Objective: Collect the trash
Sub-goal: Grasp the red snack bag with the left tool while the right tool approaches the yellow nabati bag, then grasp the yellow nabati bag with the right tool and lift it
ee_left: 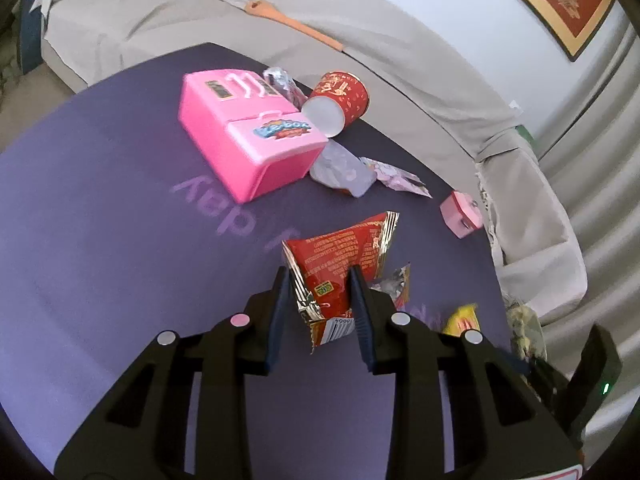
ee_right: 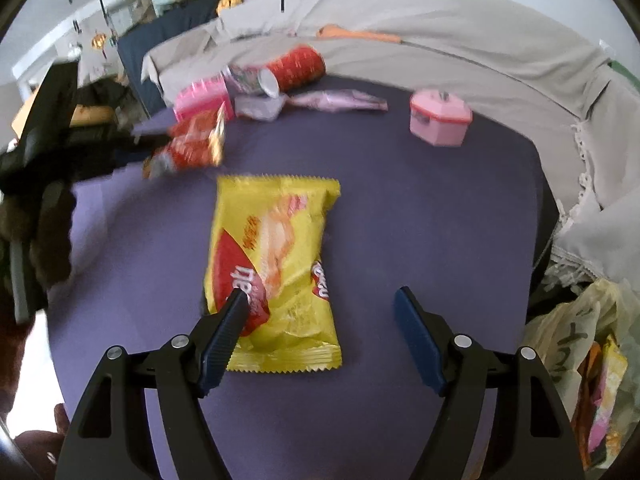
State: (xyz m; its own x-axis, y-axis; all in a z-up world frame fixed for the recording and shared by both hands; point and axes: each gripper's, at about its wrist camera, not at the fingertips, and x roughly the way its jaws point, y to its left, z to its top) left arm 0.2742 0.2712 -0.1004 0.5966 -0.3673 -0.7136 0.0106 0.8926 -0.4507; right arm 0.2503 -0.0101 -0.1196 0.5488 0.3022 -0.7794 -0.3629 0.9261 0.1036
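Trash lies scattered on my purple table (ee_left: 100, 208): yellow chip bag (ee_right: 276, 264) flat beneath my right gripper (ee_right: 322, 300), jaws spread wide, left finger over it. My left gripper (ee_left: 320, 280) pinches the red snack wrapper (ee_left: 340, 264), lifted clear near the pink toy fridge (ee_left: 244, 136).

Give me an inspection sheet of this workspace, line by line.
Surface: purple table top, faint lettering on it.
Job's things: red snack wrapper between the left tool's fingers; yellow snack bag lying flat; red paper cup on its side; crumpled pale wrappers.
Clutter: pink toy fridge; small pink box.
Grippers: left tool shut on the red wrapper; right tool open above the yellow bag.
Cables: nothing seen.
Surroundings: covered sofa; plastic bag at the table edge.
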